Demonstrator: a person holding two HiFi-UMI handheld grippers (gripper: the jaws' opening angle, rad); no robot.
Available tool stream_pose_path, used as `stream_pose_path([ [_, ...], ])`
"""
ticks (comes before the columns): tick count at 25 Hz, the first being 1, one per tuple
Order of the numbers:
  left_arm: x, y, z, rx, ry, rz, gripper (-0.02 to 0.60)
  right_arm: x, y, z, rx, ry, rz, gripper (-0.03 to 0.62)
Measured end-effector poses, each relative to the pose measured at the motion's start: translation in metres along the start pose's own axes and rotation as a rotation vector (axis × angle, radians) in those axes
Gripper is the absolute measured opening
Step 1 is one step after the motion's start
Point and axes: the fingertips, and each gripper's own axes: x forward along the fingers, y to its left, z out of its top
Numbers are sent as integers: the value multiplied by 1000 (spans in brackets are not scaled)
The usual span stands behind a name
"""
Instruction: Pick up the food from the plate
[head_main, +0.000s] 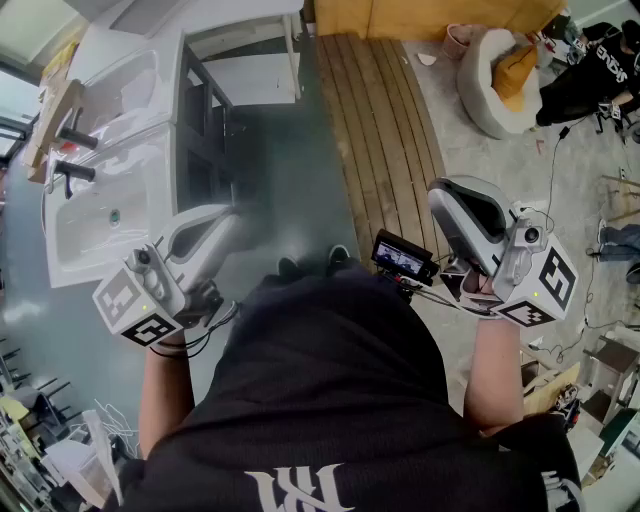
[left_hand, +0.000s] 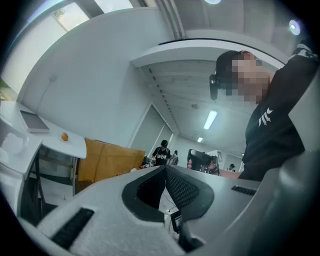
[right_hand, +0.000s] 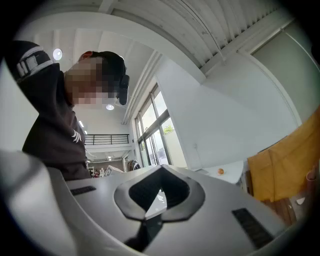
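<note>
A small orange food item (left_hand: 64, 136) lies on a white tabletop (left_hand: 55, 145) far off at the left of the left gripper view; it also shows small in the right gripper view, as the orange food item (right_hand: 220, 171). I cannot make out a plate under it. My left gripper (head_main: 225, 215) (left_hand: 164, 169) is held at waist height, its jaws shut with nothing between them. My right gripper (head_main: 445, 190) (right_hand: 161, 169) is held the same way on the other side, shut and empty. Both point up and away from the body, far from the food.
A white sink unit (head_main: 110, 170) stands at the left of the head view. Wooden floor planks (head_main: 385, 120) run ahead, with a round cushioned seat (head_main: 495, 80) beyond. A yellow-brown panel (left_hand: 107, 160) stands behind the table. People (left_hand: 161, 152) stand in the background.
</note>
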Motion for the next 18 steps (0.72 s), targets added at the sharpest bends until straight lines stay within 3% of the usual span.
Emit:
stream_pose_path([
  [13, 36, -30, 6, 23, -8, 0, 5, -7, -9, 7, 2, 11, 87, 3],
  [18, 51, -33, 11, 77, -4, 23, 5, -6, -21, -6, 23, 49, 92, 3],
])
